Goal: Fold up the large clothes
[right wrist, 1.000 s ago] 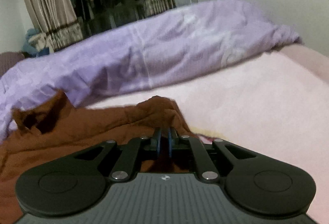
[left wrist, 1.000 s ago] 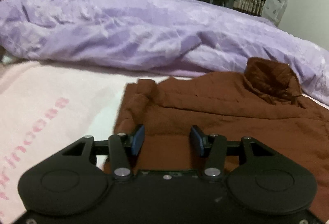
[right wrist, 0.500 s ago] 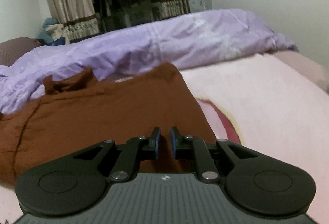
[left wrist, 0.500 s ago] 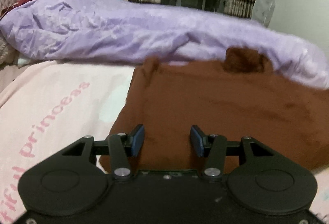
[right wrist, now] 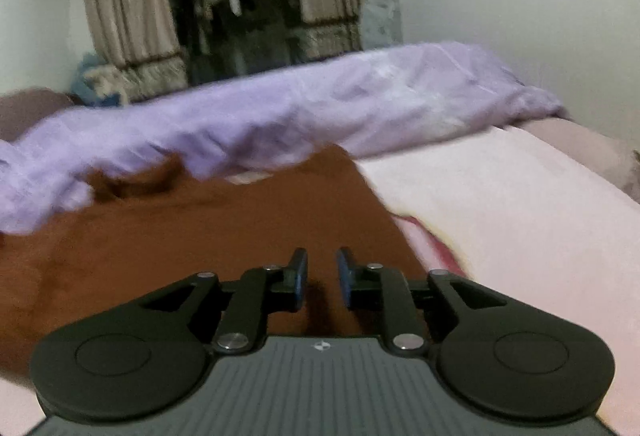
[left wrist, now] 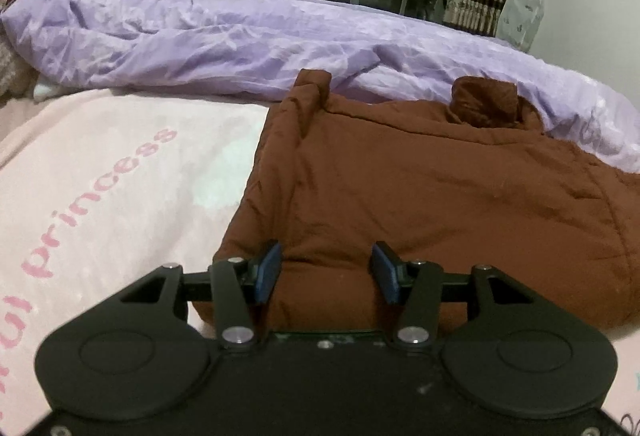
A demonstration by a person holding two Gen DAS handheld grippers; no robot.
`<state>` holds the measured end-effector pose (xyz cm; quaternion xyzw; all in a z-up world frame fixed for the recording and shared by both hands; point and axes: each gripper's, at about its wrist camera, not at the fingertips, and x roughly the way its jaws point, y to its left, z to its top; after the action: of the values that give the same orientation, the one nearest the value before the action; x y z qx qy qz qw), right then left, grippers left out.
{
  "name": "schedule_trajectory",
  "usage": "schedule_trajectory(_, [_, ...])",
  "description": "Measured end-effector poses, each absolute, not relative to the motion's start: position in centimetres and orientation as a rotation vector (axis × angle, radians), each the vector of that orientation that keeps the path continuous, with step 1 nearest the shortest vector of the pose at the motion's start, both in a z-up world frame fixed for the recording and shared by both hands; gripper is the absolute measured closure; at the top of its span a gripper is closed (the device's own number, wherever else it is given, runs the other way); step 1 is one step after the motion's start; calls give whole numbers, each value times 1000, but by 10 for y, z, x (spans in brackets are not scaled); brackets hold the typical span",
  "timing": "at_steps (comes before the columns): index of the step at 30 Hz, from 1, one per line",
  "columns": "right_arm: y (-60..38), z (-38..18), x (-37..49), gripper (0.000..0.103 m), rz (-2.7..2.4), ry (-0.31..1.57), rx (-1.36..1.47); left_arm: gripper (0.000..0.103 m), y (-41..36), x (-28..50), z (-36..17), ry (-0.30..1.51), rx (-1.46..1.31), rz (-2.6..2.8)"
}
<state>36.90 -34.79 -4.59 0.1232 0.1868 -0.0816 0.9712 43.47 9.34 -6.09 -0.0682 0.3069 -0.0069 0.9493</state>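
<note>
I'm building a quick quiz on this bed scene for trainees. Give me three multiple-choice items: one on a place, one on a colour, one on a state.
1. Where does the brown garment lie?
A. On the pink blanket, in front of the purple quilt
B. On the floor
C. On a hanger in the closet

2. What colour is the lettering on the pink blanket?
A. Green
B. Black
C. Pink

3. How does the left tool stand?
A. Shut on the quilt
B. Open, pads apart over the garment's near edge
C. Shut on a hanger

Answers: 1 A, the purple quilt is bunched up just behind the garment; 2 C, "princess" reads in darker pink; 3 B, a clear gap shows between the blue pads.
</note>
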Motion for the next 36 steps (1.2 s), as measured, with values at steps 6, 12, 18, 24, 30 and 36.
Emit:
schedule_trajectory(6, [-271, -18, 373, 67, 64, 350, 249, 51, 88, 432, -63, 614, -111, -12])
schedule_trajectory(12, [-205, -27, 395, 67, 150, 405, 197, 51, 94, 433, -62, 621, -128, -33])
schedule_trajectory(18, [-181, -57, 414, 65, 99, 494, 178, 51, 93, 432, -65, 609, -117, -39])
schedule_trajectory(24, [-169, -71, 412, 63, 71, 474, 127, 51, 69, 427, -41, 575, -83, 23])
schedule_trajectory(30, [-171, -70, 411, 63, 74, 476, 138, 50, 28, 432, -33, 538, -89, -70])
schedule_trajectory(36, [-171, -71, 411, 63, 73, 476, 138, 48, 5, 447, -67, 610, -18, -61])
